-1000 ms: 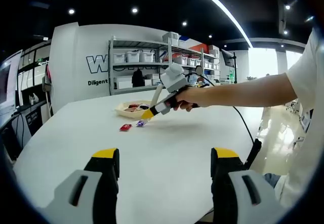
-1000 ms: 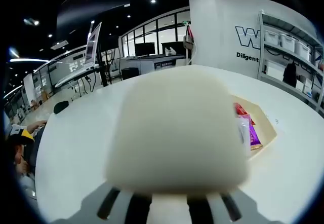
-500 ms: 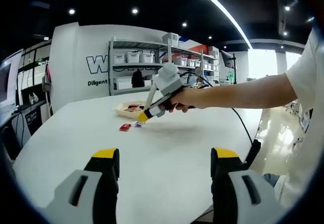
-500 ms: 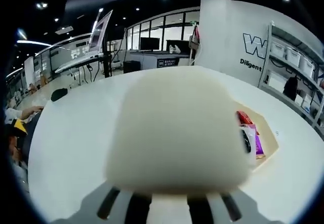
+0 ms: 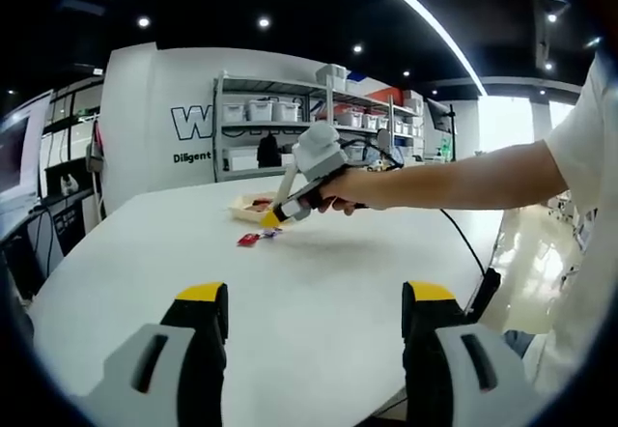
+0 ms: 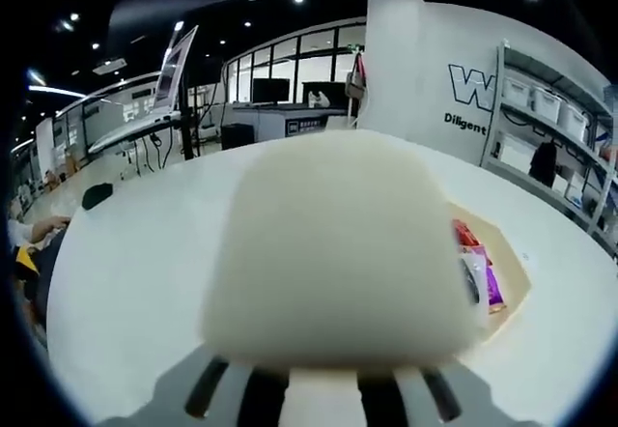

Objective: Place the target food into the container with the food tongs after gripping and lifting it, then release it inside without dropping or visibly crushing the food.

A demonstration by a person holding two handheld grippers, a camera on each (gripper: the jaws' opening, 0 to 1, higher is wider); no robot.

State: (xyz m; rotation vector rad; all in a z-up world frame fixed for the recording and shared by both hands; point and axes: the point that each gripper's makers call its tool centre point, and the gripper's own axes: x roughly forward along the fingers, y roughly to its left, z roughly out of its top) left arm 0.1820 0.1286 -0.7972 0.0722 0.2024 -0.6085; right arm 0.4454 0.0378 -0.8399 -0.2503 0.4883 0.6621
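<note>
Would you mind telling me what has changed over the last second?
The right gripper swung its tip down from the tray toward the red packet and purple packet on the table, grasping nothing yet. The left gripper stayed open and idle; both packets lie unmoved.

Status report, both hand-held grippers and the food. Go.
Left hand-held gripper open, idle. Right hand-held gripper low by loose red packet, jaw state unclear. Tray holds packets. White tongs block right view.

L tongs [image 5: 311, 335] spread wide; R arm [image 5: 454, 178] extended (hand [image 5: 340, 191] gripping handle).
</note>
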